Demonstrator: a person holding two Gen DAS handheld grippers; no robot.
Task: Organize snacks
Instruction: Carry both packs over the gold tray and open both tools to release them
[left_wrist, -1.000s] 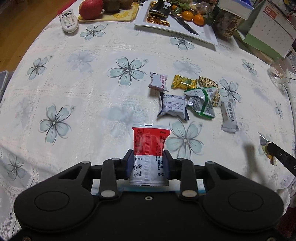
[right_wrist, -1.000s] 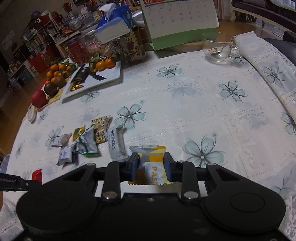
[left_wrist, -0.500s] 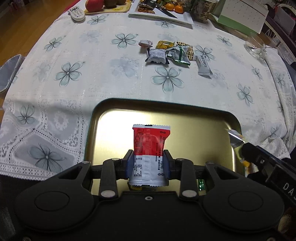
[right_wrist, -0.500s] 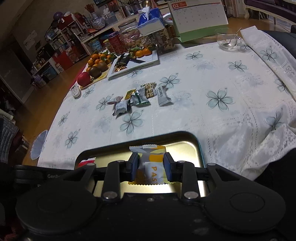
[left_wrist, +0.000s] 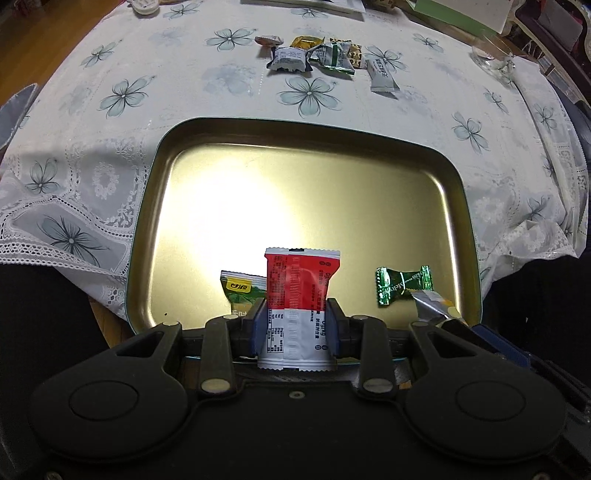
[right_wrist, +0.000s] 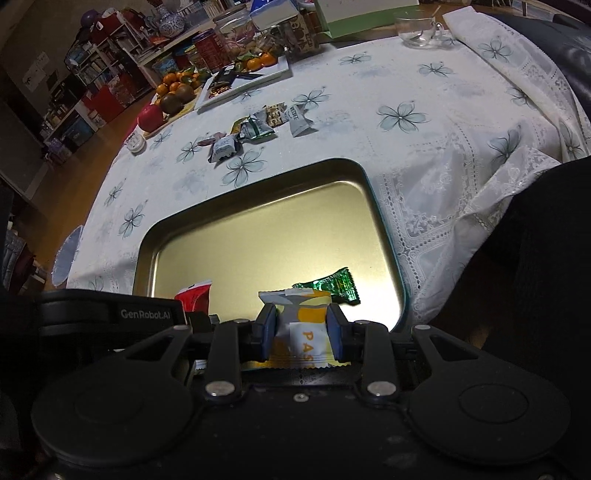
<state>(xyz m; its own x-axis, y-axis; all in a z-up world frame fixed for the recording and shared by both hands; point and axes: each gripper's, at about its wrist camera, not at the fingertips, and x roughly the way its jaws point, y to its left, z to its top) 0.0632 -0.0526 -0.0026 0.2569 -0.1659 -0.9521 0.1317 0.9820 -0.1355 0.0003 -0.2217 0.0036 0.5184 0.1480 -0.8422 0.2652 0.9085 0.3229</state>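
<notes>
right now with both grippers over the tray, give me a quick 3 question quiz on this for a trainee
1. True or false: the left gripper is shut on a red and white packet.
2. Which snack already lies in the gold tray? A) the green foil candy B) a banana C) a cookie jar
3. Fill in: the right gripper holds a white and ____ packet.

Key: 1 true; 2 A; 3 yellow. A yellow-green packet also lies in the tray, and a cluster of loose snacks sits on the tablecloth beyond it.
</notes>
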